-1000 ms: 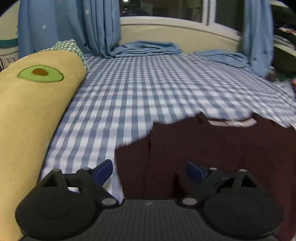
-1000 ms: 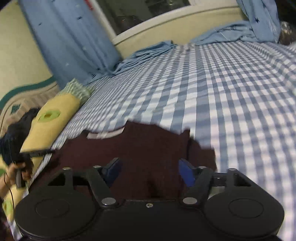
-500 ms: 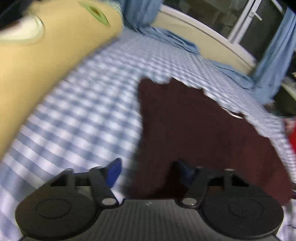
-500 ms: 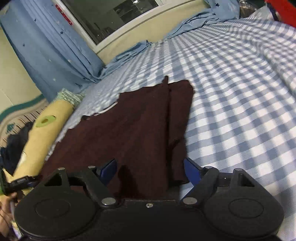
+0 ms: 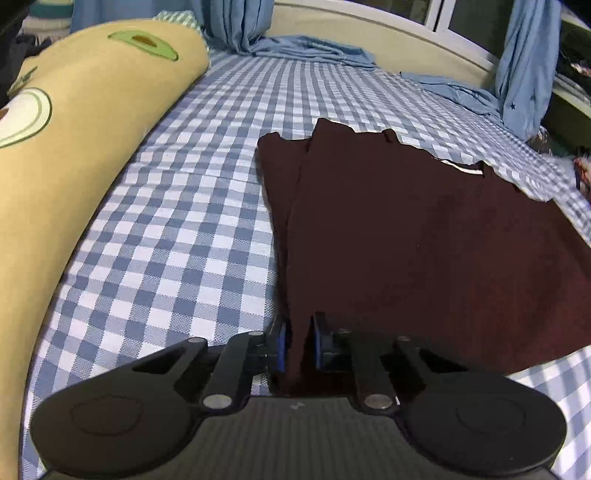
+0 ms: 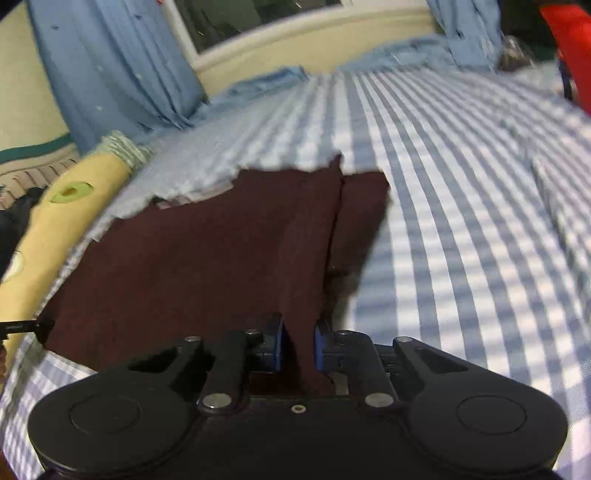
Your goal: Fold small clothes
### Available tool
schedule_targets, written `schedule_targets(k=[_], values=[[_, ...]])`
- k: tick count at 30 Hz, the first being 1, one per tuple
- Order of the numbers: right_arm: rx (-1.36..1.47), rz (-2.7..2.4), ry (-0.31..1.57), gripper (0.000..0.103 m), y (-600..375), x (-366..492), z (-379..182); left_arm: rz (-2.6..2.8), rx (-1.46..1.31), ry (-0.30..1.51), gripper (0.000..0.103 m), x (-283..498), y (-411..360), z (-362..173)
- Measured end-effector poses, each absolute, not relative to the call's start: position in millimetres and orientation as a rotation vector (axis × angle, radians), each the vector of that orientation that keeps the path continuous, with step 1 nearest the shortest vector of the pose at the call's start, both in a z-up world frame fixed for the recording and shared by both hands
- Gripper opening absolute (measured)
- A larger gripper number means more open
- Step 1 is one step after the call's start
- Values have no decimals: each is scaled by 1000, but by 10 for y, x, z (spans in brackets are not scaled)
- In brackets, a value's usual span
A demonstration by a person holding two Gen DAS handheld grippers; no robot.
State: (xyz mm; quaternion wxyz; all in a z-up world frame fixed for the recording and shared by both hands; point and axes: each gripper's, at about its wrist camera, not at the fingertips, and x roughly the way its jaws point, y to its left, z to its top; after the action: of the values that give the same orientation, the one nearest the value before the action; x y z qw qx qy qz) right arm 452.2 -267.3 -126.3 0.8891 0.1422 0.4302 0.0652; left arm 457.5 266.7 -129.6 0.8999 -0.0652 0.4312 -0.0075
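Observation:
A dark maroon shirt (image 5: 424, 236) lies spread on the blue-and-white checked bed sheet (image 5: 177, 229), its white neck label toward the far side. In the left wrist view my left gripper (image 5: 298, 341) is closing on the shirt's near left edge, with a pinch of fabric pressed between its blue pads. In the right wrist view the same maroon shirt (image 6: 207, 251) fills the middle, and my right gripper (image 6: 298, 345) is closing on its near right edge, a raised ridge of cloth caught between the pads. The shirt's near hem is hidden under both grippers.
A long yellow bolster pillow (image 5: 74, 147) with avocado patches lies along the bed's left side. Blue curtains (image 5: 236, 22) hang at the far wall and pool on the mattress. The other gripper's tip (image 6: 22, 326) shows at the left edge of the right wrist view.
Both grippers moved to the shirt's near corners, dropped toward the bed, and went from wide open to closed on folds of maroon fabric.

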Motion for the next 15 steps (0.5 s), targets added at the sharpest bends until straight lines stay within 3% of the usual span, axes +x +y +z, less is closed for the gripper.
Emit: schedule_targets(k=[3,4,5,8,10,13,15], values=[[299,133,878,26,-2702,4463,-1391,-5,-72,907,25,4593,2609,-1202],[316,125,872,32,-2737,4440,-1379,9,-50,905,39,4569,2599,-1165],[334,108,877,43,-2774,4417,-1365,38,-21,899,60,4537,2589,-1138],[319,61,889,60,-2862,4257,-1243,126,117,860,85,4291,2490,-1031],[199,-7,889,80,-2780,4073,-1088,195,190,859,89,4089,2362,-946],[50,-40,839,97,-2583,3782,-875,190,188,808,95,3744,2141,-761],[10,-9,790,102,-2427,3562,-736,158,125,763,101,3483,1974,-626]])
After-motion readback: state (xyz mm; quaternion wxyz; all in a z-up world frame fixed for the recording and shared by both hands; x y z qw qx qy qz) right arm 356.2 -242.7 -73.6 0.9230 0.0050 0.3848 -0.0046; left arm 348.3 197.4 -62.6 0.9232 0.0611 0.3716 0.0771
